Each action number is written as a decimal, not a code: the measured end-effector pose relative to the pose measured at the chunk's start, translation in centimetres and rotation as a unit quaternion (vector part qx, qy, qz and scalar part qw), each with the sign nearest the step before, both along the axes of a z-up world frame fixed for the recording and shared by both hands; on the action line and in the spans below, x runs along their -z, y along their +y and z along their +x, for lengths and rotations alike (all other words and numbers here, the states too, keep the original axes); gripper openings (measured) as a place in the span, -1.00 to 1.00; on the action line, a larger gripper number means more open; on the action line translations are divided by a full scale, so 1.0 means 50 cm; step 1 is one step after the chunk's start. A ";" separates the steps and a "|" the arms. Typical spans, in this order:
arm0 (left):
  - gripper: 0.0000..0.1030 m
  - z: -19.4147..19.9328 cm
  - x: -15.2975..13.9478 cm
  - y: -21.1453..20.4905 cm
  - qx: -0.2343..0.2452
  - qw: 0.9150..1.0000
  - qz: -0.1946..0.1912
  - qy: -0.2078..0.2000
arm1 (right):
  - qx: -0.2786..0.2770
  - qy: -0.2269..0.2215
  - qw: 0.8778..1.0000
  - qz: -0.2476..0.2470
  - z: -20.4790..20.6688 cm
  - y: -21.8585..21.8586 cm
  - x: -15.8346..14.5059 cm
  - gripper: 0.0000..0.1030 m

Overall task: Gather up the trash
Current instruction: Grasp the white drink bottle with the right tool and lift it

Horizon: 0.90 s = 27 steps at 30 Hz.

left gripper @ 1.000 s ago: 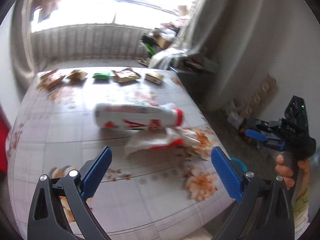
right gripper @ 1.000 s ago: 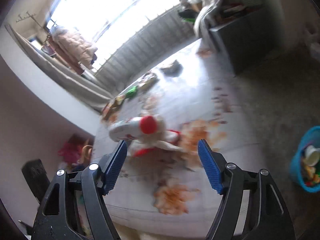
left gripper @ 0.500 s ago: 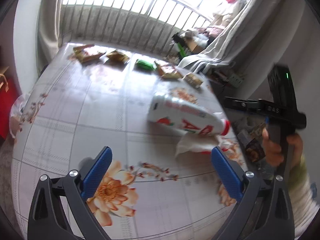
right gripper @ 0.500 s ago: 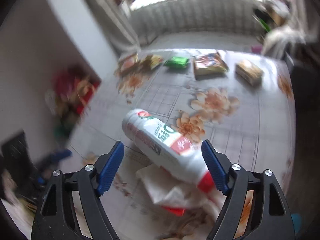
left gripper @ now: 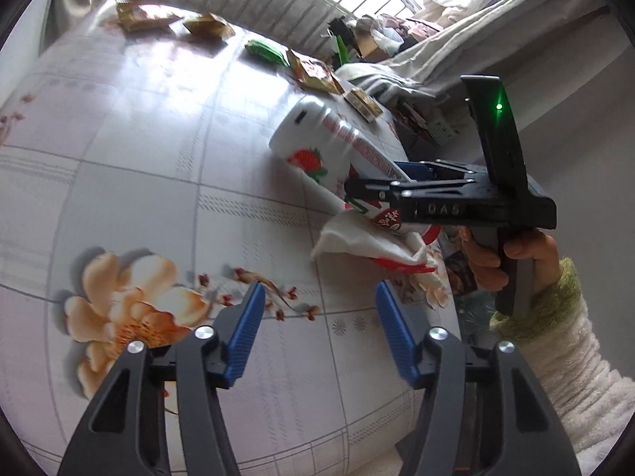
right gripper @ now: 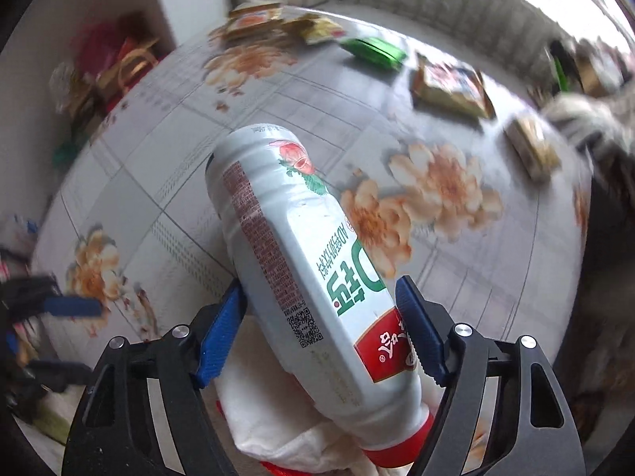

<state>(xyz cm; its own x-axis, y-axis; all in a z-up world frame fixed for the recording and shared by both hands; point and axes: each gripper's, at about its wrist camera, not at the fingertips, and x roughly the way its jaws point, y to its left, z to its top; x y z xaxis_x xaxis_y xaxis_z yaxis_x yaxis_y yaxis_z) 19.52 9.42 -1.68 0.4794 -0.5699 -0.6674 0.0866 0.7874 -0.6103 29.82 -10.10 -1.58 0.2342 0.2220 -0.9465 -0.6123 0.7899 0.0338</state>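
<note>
A white plastic bottle [right gripper: 301, 261] with a strawberry label and red cap lies on the flowered table, its neck on a crumpled white tissue [right gripper: 270, 416] with a red scrap. My right gripper [right gripper: 319, 289] points steeply down over the bottle, its jaws closing, and both blue pads touch the bottle's sides near the neck. In the left wrist view the bottle [left gripper: 313, 146] is blurred, and the right gripper [left gripper: 373, 182] reaches onto it from the right. My left gripper [left gripper: 319, 289] hovers low over the cloth just in front of the tissue [left gripper: 357, 238], jaws closing on nothing.
Snack packets line the table's far edge: brown ones [left gripper: 139, 16] [left gripper: 210, 25], a green one [left gripper: 266, 49], more [left gripper: 313, 71] [left gripper: 361, 101]. A hand in a fluffy sleeve [left gripper: 555, 341] holds the right gripper at the table's right edge. Clutter and a curtain [left gripper: 456, 51] lie beyond.
My right gripper has swung in over the table and come down around the bottle. My left gripper has sunk toward the cloth and its jaws have narrowed by about half.
</note>
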 end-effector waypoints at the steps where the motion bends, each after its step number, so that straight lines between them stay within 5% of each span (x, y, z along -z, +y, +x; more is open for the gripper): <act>1: 0.00 -0.002 0.005 -0.005 0.006 1.000 -0.007 0.004 | 0.030 0.020 0.999 0.020 -0.005 -0.021 0.002 0.37; 3: -0.06 -0.005 0.014 -0.011 0.017 1.000 -0.017 0.011 | 0.090 0.059 0.993 0.056 -0.015 -0.055 0.008 0.37; 6: -0.10 -0.016 0.019 -0.012 0.022 0.999 -0.022 0.015 | 0.197 0.119 0.965 0.128 -0.053 -0.120 0.025 0.36; 16: -0.21 -0.046 0.026 0.004 0.014 0.999 -0.003 0.028 | 0.361 0.196 0.844 0.346 -0.193 -0.255 0.064 0.31; 20: -0.24 -0.052 0.031 -0.004 0.009 0.999 0.009 0.036 | 0.372 0.192 0.829 0.370 -0.196 -0.294 0.057 0.26; 27: -0.24 -0.066 0.033 0.007 -0.010 0.999 0.019 0.050 | 0.366 0.168 0.840 0.363 -0.189 -0.361 0.032 0.22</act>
